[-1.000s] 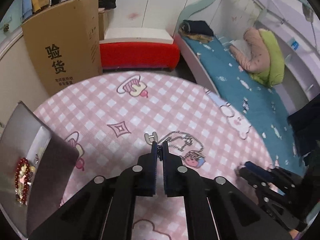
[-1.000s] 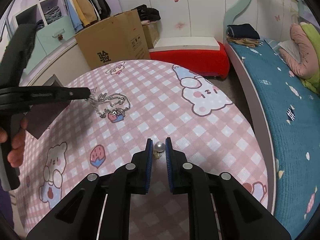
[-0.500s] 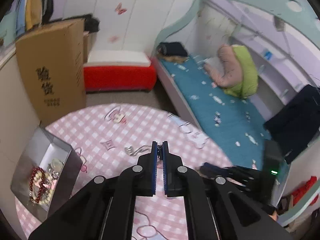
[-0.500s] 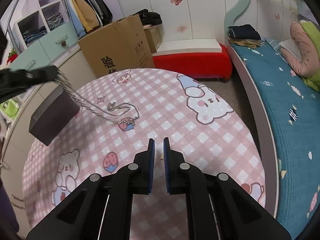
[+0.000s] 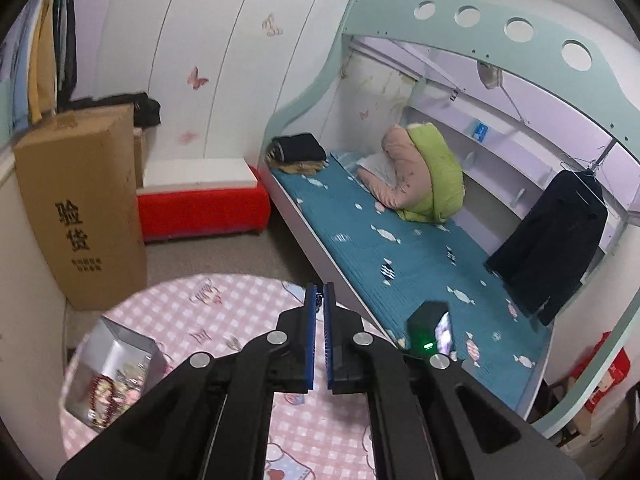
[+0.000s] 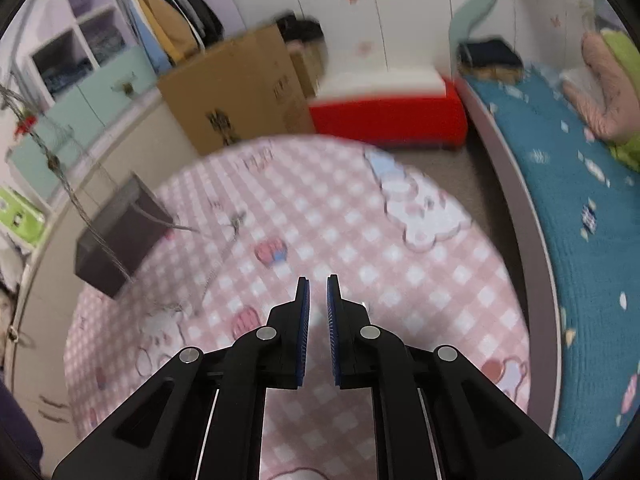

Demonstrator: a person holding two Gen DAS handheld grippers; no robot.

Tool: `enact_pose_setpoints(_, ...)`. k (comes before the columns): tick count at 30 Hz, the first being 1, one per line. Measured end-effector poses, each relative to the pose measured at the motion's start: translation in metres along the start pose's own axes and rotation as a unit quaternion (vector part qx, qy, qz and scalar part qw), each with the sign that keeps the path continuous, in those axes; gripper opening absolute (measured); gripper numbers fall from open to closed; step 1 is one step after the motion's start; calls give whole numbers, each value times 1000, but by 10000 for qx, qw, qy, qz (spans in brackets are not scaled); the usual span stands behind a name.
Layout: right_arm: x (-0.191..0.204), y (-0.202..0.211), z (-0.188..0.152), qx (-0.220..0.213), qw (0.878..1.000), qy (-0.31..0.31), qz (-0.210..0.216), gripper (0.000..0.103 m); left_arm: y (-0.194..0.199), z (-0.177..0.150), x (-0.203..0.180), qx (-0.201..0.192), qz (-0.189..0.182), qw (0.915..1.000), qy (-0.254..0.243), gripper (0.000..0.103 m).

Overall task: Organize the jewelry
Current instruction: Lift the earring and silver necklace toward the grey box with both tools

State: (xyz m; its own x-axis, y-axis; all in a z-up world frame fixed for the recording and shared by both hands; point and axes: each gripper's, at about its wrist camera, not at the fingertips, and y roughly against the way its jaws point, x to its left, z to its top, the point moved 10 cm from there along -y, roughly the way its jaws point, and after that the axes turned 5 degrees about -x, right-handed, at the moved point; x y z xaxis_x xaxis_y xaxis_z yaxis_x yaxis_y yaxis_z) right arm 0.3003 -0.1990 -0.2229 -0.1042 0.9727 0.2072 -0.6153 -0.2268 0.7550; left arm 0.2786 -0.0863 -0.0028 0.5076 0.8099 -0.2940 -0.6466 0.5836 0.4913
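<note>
We've got the left tool [image 5: 319,300] up high, tilted down, pinching the silver chain [image 6: 60,176], which trails down past the dark jewelry box [image 6: 120,236] at the tabletop's [image 6: 360,240] left edge. Right tool [image 6: 318,288] aims steeply at the tabletop, pressed nearly together, seemingly empty. The cardboard box [image 5: 80,208] reads "验货".

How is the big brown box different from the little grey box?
The brown cardboard box stands on the floor; the grey box sits on the pink checked table. The brown cardboard box is closed, with black writing; the grey box is open, with red beads inside. The brown one looks far bigger. Both have flat sides.
</note>
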Motion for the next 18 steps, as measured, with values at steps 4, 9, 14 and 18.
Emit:
enact_pose_setpoints(4, -12, -16, -12, 98, 9988, -98, -470, 39, 11, 9, 4, -74, 110, 9999, -99, 2)
enact_pose_setpoints(9, -3, -22, -16, -28, 9985, -24, -545, 46, 12, 0, 7, 5, 99, 9999, -74, 2)
enact_pose_setpoints(14, 4, -24, -16, -169, 9971, 168, -722, 46, 8, -10, 11, 113, 41, 9999, -52, 2)
enact_pose_setpoints(18, -1, -23, -16, -278, 9960, 248, -815, 29, 7, -12, 13, 138, 18, 9999, -61, 2)
